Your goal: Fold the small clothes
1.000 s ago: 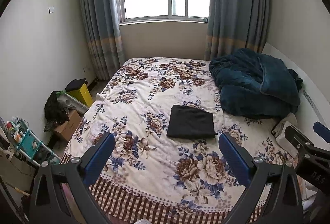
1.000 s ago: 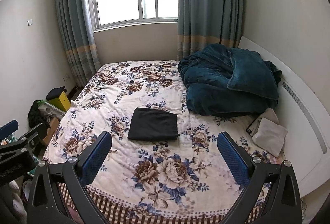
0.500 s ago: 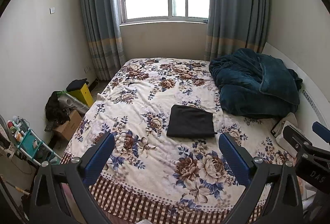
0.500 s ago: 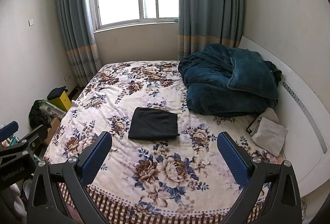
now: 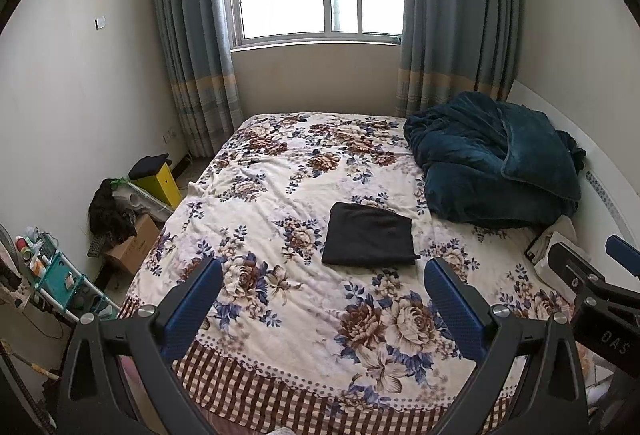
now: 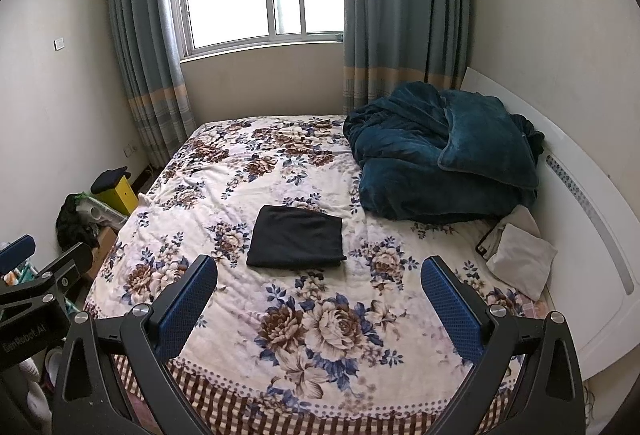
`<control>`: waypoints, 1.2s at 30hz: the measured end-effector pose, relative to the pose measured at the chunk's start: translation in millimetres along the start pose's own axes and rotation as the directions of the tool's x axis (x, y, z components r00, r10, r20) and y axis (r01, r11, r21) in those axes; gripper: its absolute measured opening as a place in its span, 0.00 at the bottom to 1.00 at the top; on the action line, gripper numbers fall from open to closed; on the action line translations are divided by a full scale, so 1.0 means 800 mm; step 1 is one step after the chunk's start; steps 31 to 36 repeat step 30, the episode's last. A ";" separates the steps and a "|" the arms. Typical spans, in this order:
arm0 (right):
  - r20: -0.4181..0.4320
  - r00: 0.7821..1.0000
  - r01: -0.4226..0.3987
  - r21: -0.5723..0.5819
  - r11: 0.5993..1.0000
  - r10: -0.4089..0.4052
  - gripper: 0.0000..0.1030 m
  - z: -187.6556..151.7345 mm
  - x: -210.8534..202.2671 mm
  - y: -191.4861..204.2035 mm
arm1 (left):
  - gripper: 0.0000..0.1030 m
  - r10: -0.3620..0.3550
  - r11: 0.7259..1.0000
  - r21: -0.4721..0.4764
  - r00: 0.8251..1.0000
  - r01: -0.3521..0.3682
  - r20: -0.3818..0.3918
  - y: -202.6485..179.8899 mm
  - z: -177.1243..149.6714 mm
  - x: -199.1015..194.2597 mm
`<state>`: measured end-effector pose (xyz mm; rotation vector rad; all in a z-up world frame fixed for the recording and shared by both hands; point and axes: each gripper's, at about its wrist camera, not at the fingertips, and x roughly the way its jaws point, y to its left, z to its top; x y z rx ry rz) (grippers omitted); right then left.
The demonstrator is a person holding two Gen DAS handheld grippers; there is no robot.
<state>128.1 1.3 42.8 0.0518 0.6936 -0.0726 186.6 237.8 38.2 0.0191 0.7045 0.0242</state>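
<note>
A small black garment (image 5: 370, 235) (image 6: 297, 238) lies folded into a flat rectangle in the middle of the flowered bedspread (image 5: 280, 203) (image 6: 224, 195). My left gripper (image 5: 322, 299) hovers open over the foot of the bed, well short of the garment, with nothing between its blue pads. My right gripper (image 6: 318, 295) is likewise open and empty, held beside the left one. Each wrist view catches the other gripper at its edge: the right gripper (image 5: 592, 287) and the left gripper (image 6: 36, 275).
A rumpled teal blanket (image 5: 492, 163) (image 6: 440, 155) is heaped at the back right by the white headboard (image 6: 580, 203), with a white pillow (image 6: 520, 259) below it. Boxes, a yellow bin (image 5: 158, 183) and a teal rack (image 5: 56, 275) crowd the floor left of the bed.
Both grippers have barely drifted; the view shifts very slightly. The folded garment lies where it was.
</note>
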 end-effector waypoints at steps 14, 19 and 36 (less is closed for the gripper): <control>-0.001 1.000 -0.004 0.001 1.000 0.004 1.00 -0.007 -0.003 -0.007 | 1.00 0.000 1.000 0.005 1.000 0.000 0.000 0.001 0.001 0.001; -0.001 1.000 -0.002 -0.001 1.000 0.002 1.00 -0.008 -0.004 -0.008 | 1.00 -0.002 1.000 0.004 1.000 0.002 -0.004 0.002 0.001 0.002; -0.002 1.000 -0.002 0.000 1.000 0.002 1.00 -0.008 -0.005 -0.007 | 1.00 0.012 1.000 -0.001 1.000 -0.012 0.002 0.001 -0.005 0.001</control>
